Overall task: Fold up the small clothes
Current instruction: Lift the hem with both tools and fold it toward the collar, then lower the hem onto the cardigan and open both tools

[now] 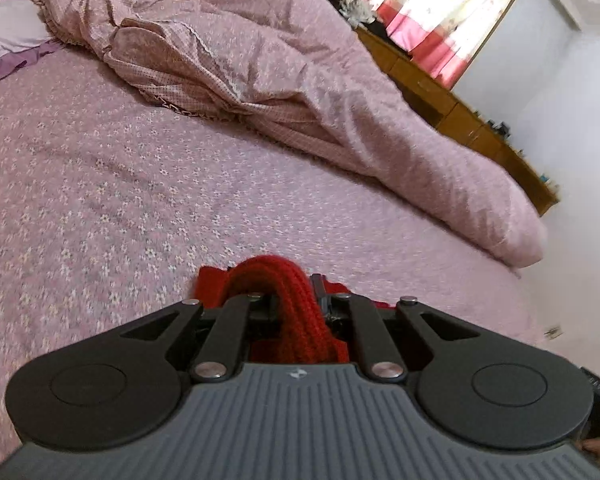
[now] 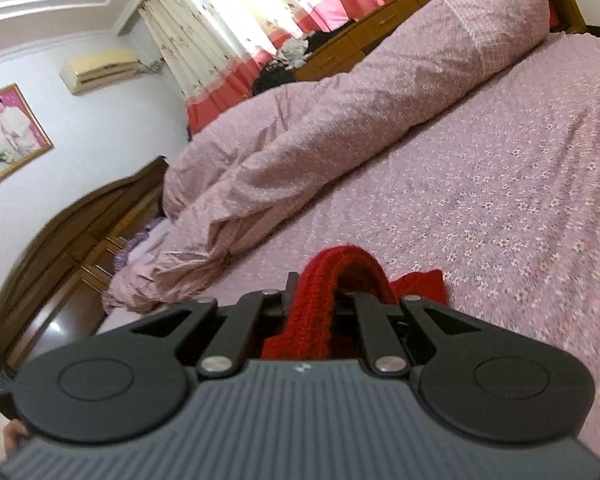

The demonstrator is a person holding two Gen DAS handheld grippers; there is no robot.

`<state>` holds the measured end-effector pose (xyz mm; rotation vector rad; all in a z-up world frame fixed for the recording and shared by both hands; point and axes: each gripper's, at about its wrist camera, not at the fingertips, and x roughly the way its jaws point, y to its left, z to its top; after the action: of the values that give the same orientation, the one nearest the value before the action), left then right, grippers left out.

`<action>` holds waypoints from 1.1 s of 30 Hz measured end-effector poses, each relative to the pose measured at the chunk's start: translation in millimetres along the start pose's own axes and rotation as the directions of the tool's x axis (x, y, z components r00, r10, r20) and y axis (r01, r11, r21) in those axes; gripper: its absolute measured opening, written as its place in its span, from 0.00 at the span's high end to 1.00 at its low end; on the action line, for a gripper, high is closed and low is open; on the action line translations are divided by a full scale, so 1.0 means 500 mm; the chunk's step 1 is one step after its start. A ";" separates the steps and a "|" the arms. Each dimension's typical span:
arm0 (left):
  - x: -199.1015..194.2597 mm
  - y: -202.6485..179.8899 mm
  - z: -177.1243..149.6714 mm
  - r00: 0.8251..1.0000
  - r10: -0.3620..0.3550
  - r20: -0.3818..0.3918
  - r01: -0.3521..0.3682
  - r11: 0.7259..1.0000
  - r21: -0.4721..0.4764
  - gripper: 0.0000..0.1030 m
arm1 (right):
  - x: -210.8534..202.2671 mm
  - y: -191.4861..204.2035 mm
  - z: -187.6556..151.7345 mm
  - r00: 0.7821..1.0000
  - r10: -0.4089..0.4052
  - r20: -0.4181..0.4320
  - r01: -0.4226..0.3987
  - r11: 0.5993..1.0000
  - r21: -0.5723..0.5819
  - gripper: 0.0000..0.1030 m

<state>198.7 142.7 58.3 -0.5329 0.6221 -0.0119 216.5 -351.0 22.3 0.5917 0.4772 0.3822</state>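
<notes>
**Ana:** Gripping hard on the left side: the left gripper has its jaws clamped on a bunched fold of the red knitted garment, and the wool humps up over the fingertips in thick ribbed cords.

**Ben:** Same story on the right. The right gripper is pinched onto the red knitted garment too, with a loop of knit arching up above the jaws and a flap of it spilling out to the right onto the bedspread.

**Ana:** So where is the garment itself?

**Ben:** Held at both grippers, low over the pink flowered bedspread. How much of it lies on the bed under the tools, I cannot tell; the gripper bodies hide it.

**Ana:** Behind it, the rumpled pink duvet runs along the far side of the bed, well apart from the wool.

**Ben:** From the right wrist view the duvet stretches across the frame, with the red and white curtain bright behind it, a framed photo on the wall and an air conditioner mounted near it.
</notes>
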 end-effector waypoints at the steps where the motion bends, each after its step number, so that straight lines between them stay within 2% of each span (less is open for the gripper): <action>1: 0.017 0.002 0.003 1.000 0.008 -0.005 -0.008 1.000 0.000 0.89 | 0.014 -0.004 0.002 1.000 -0.007 -0.005 0.007 1.000 -0.001 0.91; 10: 0.162 0.052 0.029 0.995 0.062 -0.085 -0.066 0.997 -0.050 0.89 | 0.127 -0.062 0.002 0.995 -0.089 -0.052 0.091 0.995 0.040 0.91; 18: 0.274 0.051 0.015 0.978 0.146 -0.151 -0.142 0.989 0.035 0.88 | 0.211 -0.115 -0.028 0.981 -0.167 -0.103 0.176 0.981 0.079 0.90; 25: 0.253 0.046 0.024 0.979 0.128 -0.160 -0.117 0.990 0.073 0.87 | 0.197 -0.118 -0.041 0.980 -0.167 -0.108 0.176 0.981 0.084 0.89; 27: 0.232 0.036 0.031 0.979 0.123 -0.163 -0.110 0.990 0.086 0.86 | 0.179 -0.107 -0.036 0.980 -0.166 -0.111 0.174 0.982 0.071 0.87; 28: 0.221 0.030 0.033 0.978 0.125 -0.166 -0.110 0.989 0.097 0.86 | 0.173 -0.103 -0.033 0.980 -0.165 -0.111 0.173 0.983 0.063 0.83; 29: 0.211 0.024 0.034 0.978 0.127 -0.166 -0.109 0.987 0.116 0.84 | 0.163 -0.097 -0.030 0.979 -0.171 -0.107 0.177 0.983 0.051 0.72; 30: 0.200 0.015 0.035 0.978 0.130 -0.163 -0.109 0.985 0.132 0.79 | 0.150 -0.088 -0.029 0.978 -0.188 -0.094 0.192 0.981 0.028 0.65; 31: 0.191 0.009 0.034 0.979 0.133 -0.157 -0.110 0.983 0.149 0.75 | 0.143 -0.080 -0.027 0.977 -0.201 -0.076 0.202 0.979 0.008 0.52; 33: 0.175 -0.002 0.035 0.980 0.140 -0.140 -0.114 0.978 0.177 0.49 | 0.118 -0.065 -0.024 0.977 -0.207 -0.042 0.206 0.978 -0.039 0.49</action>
<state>279.9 135.4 22.6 -0.3292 0.7961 0.0160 265.6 -342.6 -25.0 0.4951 0.5702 0.2058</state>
